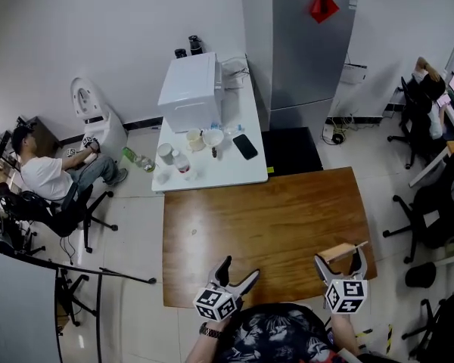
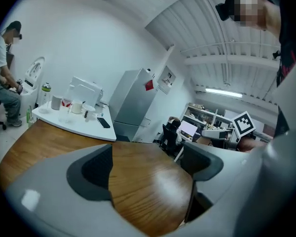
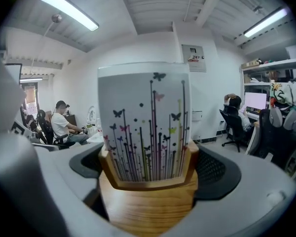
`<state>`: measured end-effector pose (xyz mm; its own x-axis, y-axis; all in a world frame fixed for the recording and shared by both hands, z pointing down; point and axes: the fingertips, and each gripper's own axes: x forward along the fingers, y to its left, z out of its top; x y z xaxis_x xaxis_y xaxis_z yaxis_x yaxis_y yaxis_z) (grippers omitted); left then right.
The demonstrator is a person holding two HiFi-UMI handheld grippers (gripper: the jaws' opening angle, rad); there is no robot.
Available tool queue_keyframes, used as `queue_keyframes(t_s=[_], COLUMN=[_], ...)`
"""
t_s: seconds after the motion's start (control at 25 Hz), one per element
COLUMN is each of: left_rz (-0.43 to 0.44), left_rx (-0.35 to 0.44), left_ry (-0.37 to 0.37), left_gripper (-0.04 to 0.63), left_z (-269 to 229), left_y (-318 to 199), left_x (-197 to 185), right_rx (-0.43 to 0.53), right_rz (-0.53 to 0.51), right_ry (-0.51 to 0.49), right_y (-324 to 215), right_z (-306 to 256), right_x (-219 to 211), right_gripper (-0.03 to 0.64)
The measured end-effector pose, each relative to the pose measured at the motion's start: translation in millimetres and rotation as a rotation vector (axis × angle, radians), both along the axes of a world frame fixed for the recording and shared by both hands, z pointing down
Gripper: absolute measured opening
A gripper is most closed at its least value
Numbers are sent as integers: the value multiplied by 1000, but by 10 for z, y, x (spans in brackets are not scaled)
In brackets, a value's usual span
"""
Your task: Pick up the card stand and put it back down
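The card stand (image 3: 147, 194) is a light wooden block with a slot that holds a white card (image 3: 145, 117) printed with butterflies and thin stems. My right gripper (image 3: 148, 174) is shut on the block, one dark pad against each side. In the head view the stand (image 1: 337, 251) sits in my right gripper (image 1: 338, 260) over the front right part of the brown wooden table (image 1: 265, 225). Whether it touches the tabletop I cannot tell. My left gripper (image 1: 240, 270) is over the table's front edge. It is open in the left gripper view (image 2: 147, 168), with only bare wood between its jaws.
Behind the brown table stands a white table (image 1: 227, 174) with cups, a bottle, a black phone (image 1: 244, 146) and a white box (image 1: 191, 91). A grey fridge (image 1: 310, 51) is at the back. People sit on office chairs at left (image 1: 49, 178) and right (image 1: 427, 100).
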<state>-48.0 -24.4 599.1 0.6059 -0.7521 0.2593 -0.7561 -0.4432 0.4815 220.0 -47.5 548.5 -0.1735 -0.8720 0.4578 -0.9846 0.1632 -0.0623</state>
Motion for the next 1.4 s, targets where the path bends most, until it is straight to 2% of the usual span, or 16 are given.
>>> queue_keyframes(t_s=[0.36, 0.44, 0.52, 0.6, 0.8, 1.04, 1.16, 1.4], left_rz=[74, 99, 130, 152, 121, 79, 90, 64], left_rx=[48, 76, 112, 131, 116, 75, 63, 61], left_ry=[-42, -20, 19, 30, 10, 130, 183, 224], left_gripper=[494, 502, 562, 594, 591, 591, 589, 589], left_z=[-153, -233, -339, -398, -329, -345, -379, -459], left_y=[-143, -153, -132, -97, -116, -176, -148, -65], left_x=[177, 217, 276, 326, 292, 186, 197, 166], right_rx=[6, 10, 12, 16, 30, 30, 29, 47], right_rz=[-13, -20, -24, -30, -49, -54, -64, -134], right_ry=[-68, -80, -95, -103, -113, -110, -111, -121], right_y=[29, -3, -31, -50, -101, -121, -123, -155], right_z=[-39, -55, -75, -106, -164, -165, -171, -272], right_x=[-257, -284, -316, -355, -439, -440, -462, -680], right_gripper=[546, 546, 546, 546, 546, 546, 545, 545])
